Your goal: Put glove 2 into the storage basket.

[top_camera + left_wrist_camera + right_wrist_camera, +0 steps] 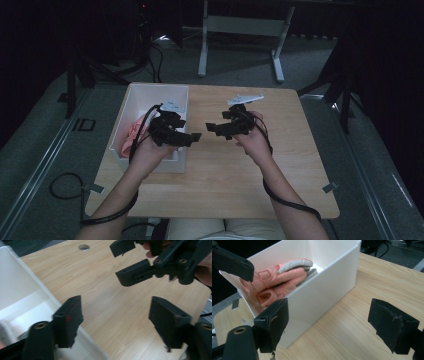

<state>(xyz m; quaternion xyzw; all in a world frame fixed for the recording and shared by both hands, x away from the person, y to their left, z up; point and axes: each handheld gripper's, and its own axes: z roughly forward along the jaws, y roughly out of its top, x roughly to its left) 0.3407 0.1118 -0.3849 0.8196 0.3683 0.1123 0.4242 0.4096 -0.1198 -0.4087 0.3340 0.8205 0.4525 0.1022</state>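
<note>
A: Where is the glove?
B: One pink glove (279,280) with grey parts lies in the white bin (329,290), bunched toward its near end. The bin stands along the counter's (240,170) left edge.

A: Anything else around, anything in the way?
B: One bin, one glove that I can make out, two claws. The bin's right wall stands between the right claw and the glove. The wood between the claws is bare, and a round hole (84,247) sits in the counter near its far edge.

A: And the claws?
B: The left claw (192,137) hangs over the bin's near right corner, jaws wide, holding nothing, touching nothing. The right claw (212,127) hovers above the counter's middle, jaws wide as well, empty. The two point at each other, tips near but apart.
</note>
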